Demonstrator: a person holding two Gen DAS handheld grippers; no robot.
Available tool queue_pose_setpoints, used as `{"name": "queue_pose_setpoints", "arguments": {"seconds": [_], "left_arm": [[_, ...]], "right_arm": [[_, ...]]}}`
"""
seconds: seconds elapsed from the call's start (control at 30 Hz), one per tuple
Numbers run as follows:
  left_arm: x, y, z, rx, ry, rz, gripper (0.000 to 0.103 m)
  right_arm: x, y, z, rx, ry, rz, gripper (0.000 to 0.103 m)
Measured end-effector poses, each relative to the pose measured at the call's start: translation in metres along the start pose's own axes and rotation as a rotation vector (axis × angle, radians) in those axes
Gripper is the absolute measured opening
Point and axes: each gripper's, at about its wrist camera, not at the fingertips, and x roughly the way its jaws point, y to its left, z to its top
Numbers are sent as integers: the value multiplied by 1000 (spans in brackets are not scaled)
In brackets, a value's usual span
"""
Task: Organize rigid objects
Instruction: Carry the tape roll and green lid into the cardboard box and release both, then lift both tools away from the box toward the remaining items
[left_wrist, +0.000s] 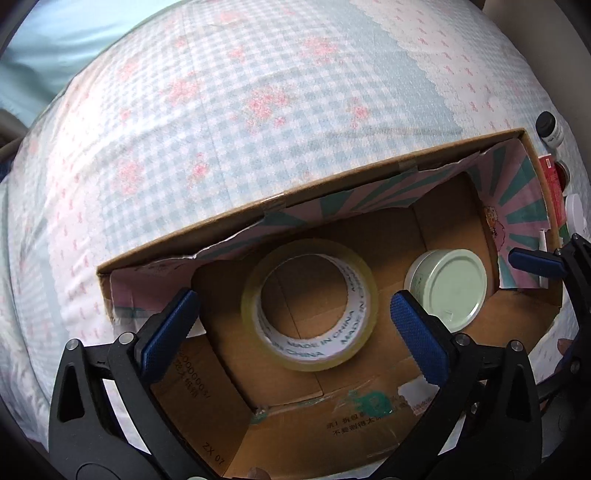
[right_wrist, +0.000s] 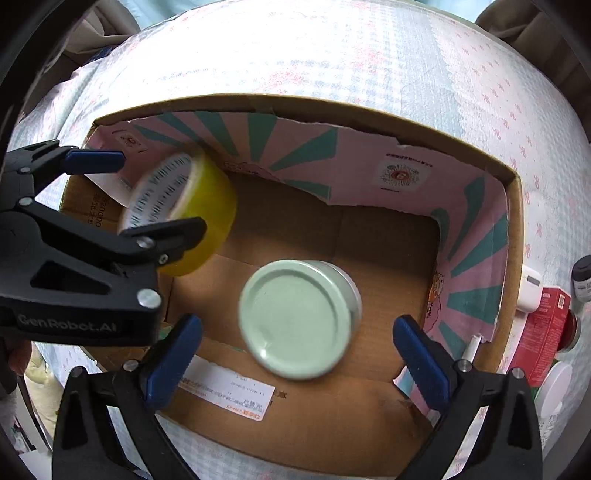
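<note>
Both grippers are over the cardboard box (left_wrist: 388, 158), which sits on a checked blue-and-pink bedsheet (left_wrist: 221, 110). The left gripper (left_wrist: 295, 317) has its blue-padded tongs spread wide, and the roll of clear tape (left_wrist: 309, 303) shows between them. From the left camera the roll looks face-on, its hole open to the box floor, with no pad touching it. The right camera catches the same roll (right_wrist: 192, 210) blurred and tilted near the box's far left wall, partly behind the left gripper (right_wrist: 122, 192) — whether it rests on the floor or is in the air, I cannot tell.

Over to the right gripper (right_wrist: 295, 347): its tongs are also spread wide and hold nothing. The round tin with the pale green lid (right_wrist: 299, 317) lies between the pads in view but apart from both, down on the brown floor of the box. In the left view that tin (left_wrist: 448, 290) sits to the right of the tape, close to the pink-and-teal striped lining of the right wall.

Outside the box's right wall wait more things — a red carton (right_wrist: 543, 332), a dark-capped bottle (left_wrist: 550, 129) and a white cap (right_wrist: 556, 384), close together on the sheet.
</note>
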Motion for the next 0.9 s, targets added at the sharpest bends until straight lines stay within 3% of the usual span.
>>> {"name": "queue_pose_setpoints", "arguments": {"seconds": [0.47, 0.67, 0.9], "left_arm": [[-43, 10, -10, -59, -39, -11, 103], [-98, 17, -28, -103, -100, -13, 103], [-182, 20, -58, -151, -193, 2, 103]], "right_arm": [[-37, 1, -36, 37, -23, 8, 103], [-84, 5, -29, 12, -67, -8, 103], [-150, 33, -45, -35, -139, -48, 103]]}}
